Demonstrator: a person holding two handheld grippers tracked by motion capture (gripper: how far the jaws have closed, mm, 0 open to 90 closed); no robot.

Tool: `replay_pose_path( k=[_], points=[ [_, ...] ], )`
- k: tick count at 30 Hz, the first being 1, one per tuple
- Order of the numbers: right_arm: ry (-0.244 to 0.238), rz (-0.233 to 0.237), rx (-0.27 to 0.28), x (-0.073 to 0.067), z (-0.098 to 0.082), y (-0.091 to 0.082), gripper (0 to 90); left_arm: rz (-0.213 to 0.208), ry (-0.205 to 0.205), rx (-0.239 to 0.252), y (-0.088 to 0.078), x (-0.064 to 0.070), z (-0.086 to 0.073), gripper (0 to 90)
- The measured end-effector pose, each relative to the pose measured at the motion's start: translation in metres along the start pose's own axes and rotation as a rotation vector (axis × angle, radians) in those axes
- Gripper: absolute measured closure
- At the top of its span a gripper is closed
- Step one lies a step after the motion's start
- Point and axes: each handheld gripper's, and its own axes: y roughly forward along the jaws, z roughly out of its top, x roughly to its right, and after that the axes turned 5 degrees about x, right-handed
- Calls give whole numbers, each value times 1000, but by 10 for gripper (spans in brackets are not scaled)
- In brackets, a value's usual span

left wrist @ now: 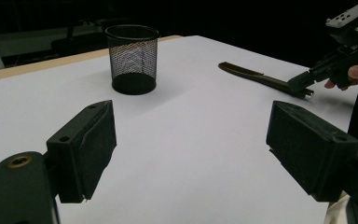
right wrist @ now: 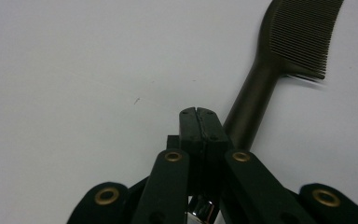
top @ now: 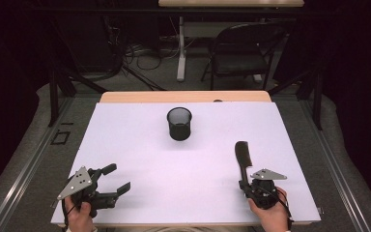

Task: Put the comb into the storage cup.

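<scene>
Right gripper (top: 245,185): jaws pinched together on end of comb (top: 242,155) handle; comb lies flat on table (top: 140,145), near-right of mesh cup (top: 179,123). Left gripper (top: 117,181): wide open, empty. Risk: end-grip, so comb may pivot/slip when lifted

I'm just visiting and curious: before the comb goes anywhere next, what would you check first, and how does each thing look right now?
1. Right claw closed on the comb handle: ok, the jaws are shut together with the handle running under them.
2. Grip firm enough to lift: cannot tell; the contact is hidden beneath the jaws.
3. Comb lying flat on the white table: ok.
4. Mesh cup upright, mouth open, apparently empty: ok.
5. Path between comb and cup free of objects: ok.
6. Left claw out of the way: ok, open, holding nothing, at the near left corner.
</scene>
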Motion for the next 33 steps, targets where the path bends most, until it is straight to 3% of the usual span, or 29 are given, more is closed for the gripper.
replay_pose_path(
  k=[33],
  points=[
    [73, -59, -5, 24, -3, -6, 900, -4, 1, -12, 1, 0, 0, 161]
  ],
)
